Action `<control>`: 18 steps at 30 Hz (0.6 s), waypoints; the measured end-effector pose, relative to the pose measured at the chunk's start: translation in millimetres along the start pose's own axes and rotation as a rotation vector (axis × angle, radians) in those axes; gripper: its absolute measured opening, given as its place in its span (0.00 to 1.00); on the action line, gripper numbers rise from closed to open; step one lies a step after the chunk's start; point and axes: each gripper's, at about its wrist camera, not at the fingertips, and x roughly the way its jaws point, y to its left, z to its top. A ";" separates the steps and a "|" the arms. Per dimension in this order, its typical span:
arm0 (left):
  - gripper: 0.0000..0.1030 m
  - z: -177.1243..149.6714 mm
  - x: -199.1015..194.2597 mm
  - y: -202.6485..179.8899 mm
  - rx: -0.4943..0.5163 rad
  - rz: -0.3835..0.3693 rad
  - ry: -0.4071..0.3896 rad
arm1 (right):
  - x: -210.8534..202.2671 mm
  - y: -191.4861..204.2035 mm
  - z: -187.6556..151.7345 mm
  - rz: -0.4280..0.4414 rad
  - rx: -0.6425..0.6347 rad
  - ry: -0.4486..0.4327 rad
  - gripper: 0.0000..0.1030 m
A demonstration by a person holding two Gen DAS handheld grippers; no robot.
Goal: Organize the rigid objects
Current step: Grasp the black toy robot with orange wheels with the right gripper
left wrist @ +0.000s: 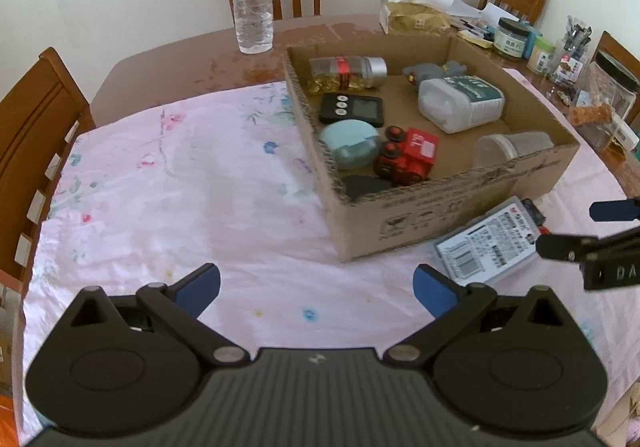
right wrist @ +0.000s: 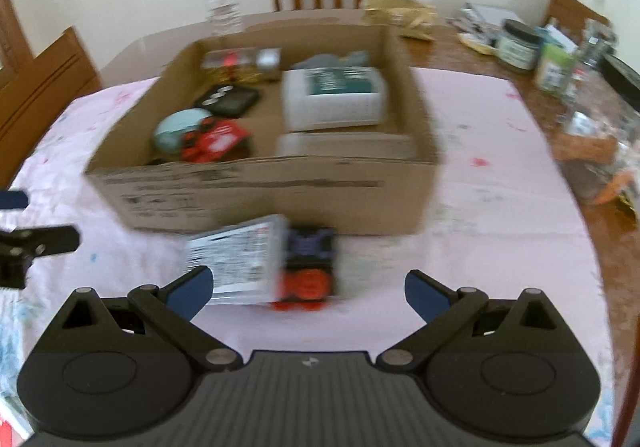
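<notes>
Cardboard box [left wrist: 416, 207] sits on the pink-clothed tabletop [left wrist: 180, 183] and holds a toy truck [left wrist: 408, 155], a black timer [left wrist: 352, 109], a round teal case [left wrist: 350, 145], a pill bottle [left wrist: 348, 73] and a white jug [left wrist: 460, 101]. One flat pack [right wrist: 256, 263] lies outside, just in front of the box wall — blurred in the right view. Left hand-held gripper [left wrist: 316, 291]: fingers apart, holding nothing. Right hand-held gripper [right wrist: 308, 293]: fingers apart, near the pack.

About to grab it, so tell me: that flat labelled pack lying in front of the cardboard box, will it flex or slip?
The flat pack looks boxy, so probably stiff. Its glossy label may be slippery. Lying flat, it shouldn't roll.
</notes>
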 end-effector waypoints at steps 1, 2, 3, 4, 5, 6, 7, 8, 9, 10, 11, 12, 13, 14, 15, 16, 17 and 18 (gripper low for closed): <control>0.99 -0.3 -0.4 -4.3 -0.002 0.000 0.001 | -0.5 -7.1 0.6 -0.015 0.010 -0.007 1.00; 0.99 -0.4 -0.5 -8.6 -0.003 0.005 0.004 | 0.5 -12.6 1.3 -0.030 0.017 -0.010 1.00; 0.99 -0.7 -0.5 -13.3 -0.003 0.012 0.007 | 2.2 -17.9 1.7 -0.039 0.024 -0.010 1.00; 0.99 -1.1 -0.5 -16.9 -0.006 0.019 0.011 | 5.0 -22.7 2.0 -0.049 0.030 -0.007 1.00; 0.99 -1.8 -0.7 -19.8 -0.010 0.024 0.014 | 9.1 -25.7 2.5 -0.059 0.034 -0.002 1.00; 0.99 -2.3 -0.8 -22.2 -0.018 0.028 0.019 | 14.2 -28.5 3.2 -0.055 0.033 0.009 1.00; 0.99 -3.0 -1.0 -23.6 -0.023 0.031 0.023 | 17.7 -30.1 3.5 -0.046 0.032 0.018 1.00; 0.99 -3.8 -0.8 -24.7 -0.027 0.034 0.027 | 21.5 -30.3 4.2 -0.035 0.031 0.026 1.00; 0.99 -4.5 -0.5 -25.7 -0.029 0.039 0.031 | 24.3 -29.2 4.7 -0.019 0.027 0.032 1.00; 0.99 -5.2 0.0 -26.2 -0.029 0.044 0.036 | 26.0 -26.8 5.1 -0.003 0.021 0.036 1.00; 0.99 -5.7 0.7 -26.8 -0.029 0.050 0.041 | 27.0 -23.0 5.5 0.006 0.012 0.032 1.00; 0.99 -6.0 1.4 -26.9 -0.030 0.055 0.045 | 28.0 -18.9 6.0 0.019 -0.001 0.030 1.00; 0.99 -6.0 2.1 -26.9 -0.032 0.059 0.049 | 29.2 -14.9 6.7 0.033 -0.012 0.033 1.00; 0.99 -5.7 2.6 -27.2 -0.033 0.060 0.051 | 31.8 -10.5 7.5 0.042 -0.023 0.041 1.00; 0.99 -5.3 3.1 -27.2 -0.033 0.061 0.052 | 34.0 -5.8 7.9 0.045 -0.035 0.043 1.00; 0.99 -4.7 3.4 -27.4 -0.031 0.064 0.053 | 37.2 -1.3 7.9 0.048 -0.049 0.044 1.00; 0.99 -4.2 3.5 -27.9 -0.028 0.065 0.053 | 39.8 2.4 7.8 0.049 -0.057 0.049 1.00; 0.99 -3.5 3.5 -28.5 -0.024 0.064 0.052 | 42.3 5.7 7.8 0.052 -0.064 0.055 1.00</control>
